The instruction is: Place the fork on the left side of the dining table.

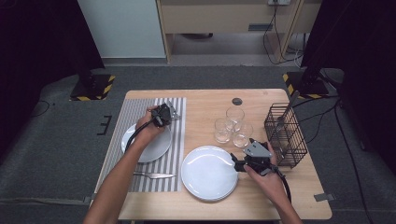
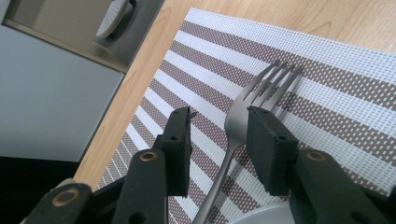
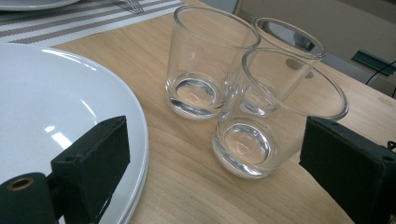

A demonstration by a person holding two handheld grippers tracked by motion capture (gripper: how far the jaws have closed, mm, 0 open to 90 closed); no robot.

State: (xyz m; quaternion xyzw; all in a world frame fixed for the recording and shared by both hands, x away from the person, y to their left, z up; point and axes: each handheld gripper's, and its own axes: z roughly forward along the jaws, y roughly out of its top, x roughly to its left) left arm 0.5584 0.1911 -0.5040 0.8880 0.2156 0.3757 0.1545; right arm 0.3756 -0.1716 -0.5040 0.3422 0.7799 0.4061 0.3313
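A metal fork [image 2: 273, 86] lies on the striped placemat [image 2: 327, 79], its handle running back over the rim of a small white plate [image 1: 148, 145]. My left gripper [image 2: 218, 115] stands open around the fork's neck. The right pad [image 2: 268, 149] is against the fork and the left pad is clear of it. In the high view this gripper [image 1: 163, 114] sits at the far edge of the small plate. My right gripper [image 3: 217, 140] is open and holds nothing. Its left jaw is over the rim of a large white plate [image 3: 42, 93], and three empty glasses [image 3: 261, 116] stand just ahead.
A knife [image 1: 154, 175] lies on the placemat near the table's front edge. A black wire basket [image 1: 286, 135] with a utensil in it stands at the table's right side, close to my right gripper [image 1: 239, 162]. A dark round spot [image 1: 237, 101] marks the far edge of the table.
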